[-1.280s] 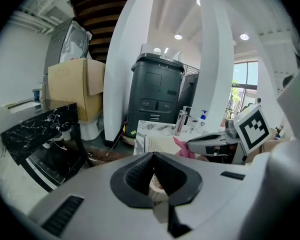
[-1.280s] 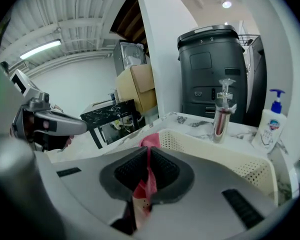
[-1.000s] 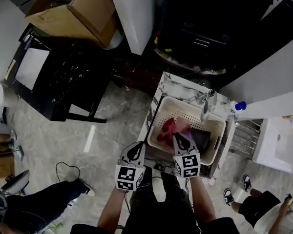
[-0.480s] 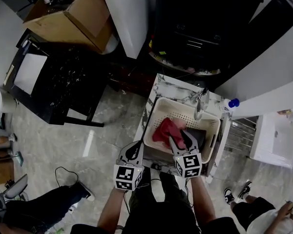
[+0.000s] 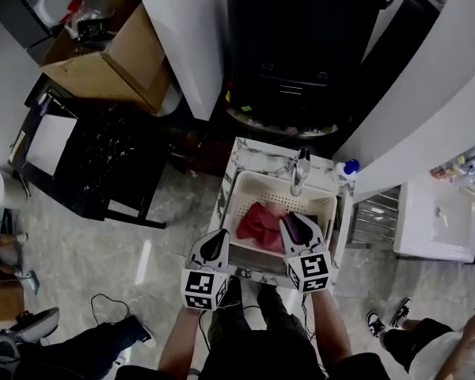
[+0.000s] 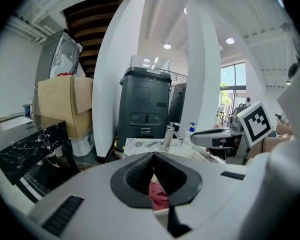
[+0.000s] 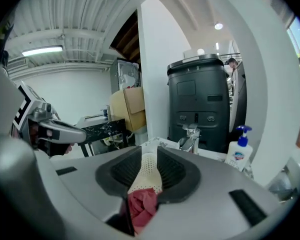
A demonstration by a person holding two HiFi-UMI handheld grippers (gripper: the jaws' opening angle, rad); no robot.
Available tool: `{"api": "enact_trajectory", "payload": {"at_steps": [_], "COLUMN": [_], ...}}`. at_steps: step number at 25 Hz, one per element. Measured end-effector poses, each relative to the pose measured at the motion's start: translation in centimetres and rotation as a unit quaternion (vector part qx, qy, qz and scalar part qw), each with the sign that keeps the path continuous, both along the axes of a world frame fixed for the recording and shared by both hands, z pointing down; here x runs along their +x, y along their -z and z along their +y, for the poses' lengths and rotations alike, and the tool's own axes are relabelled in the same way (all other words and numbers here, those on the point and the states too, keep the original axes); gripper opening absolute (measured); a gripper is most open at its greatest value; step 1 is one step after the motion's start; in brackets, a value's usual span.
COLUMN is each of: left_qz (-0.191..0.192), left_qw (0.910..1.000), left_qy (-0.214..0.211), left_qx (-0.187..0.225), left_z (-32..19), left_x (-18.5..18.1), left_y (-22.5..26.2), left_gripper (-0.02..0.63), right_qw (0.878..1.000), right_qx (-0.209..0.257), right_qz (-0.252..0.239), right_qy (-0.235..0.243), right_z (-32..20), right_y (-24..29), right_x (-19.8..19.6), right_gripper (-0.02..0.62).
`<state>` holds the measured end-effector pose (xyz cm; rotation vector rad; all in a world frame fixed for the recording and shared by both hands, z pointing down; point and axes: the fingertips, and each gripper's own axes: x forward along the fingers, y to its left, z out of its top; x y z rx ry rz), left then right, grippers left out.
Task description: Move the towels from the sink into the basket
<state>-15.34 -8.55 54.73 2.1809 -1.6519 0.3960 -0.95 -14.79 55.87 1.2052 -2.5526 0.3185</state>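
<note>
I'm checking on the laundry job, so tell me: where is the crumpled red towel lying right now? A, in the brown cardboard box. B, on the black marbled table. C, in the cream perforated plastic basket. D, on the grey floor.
C: the head view shows the crumpled red towel lying inside the cream perforated plastic basket, within its walls.

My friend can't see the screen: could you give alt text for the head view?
Seen from above, a person holds two grippers by a cream basket sitting in a small marble sink, with a red towel and a dark towel inside. The left gripper is shut; the right gripper's jaws, just closing partway, hold nothing.
</note>
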Motion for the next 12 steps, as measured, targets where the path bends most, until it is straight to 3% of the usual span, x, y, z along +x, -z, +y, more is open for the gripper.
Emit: {"api": "enact_trajectory", "payload": {"at_steps": [12], "left_qz": [-0.019], "left_qw": [0.9972], "left_qy": [-0.017], "left_qx": [0.071], "left_z": [-0.1], "left_x": [3.8], "left_y": [7.4], "left_gripper": [0.008], "right_qw": [0.997], "right_qx": [0.071], "right_qz": [-0.015], "right_qy": [-0.038], "right_z": [1.1], "right_y": [8.0], "right_x": [5.4], "right_gripper": [0.041]}}
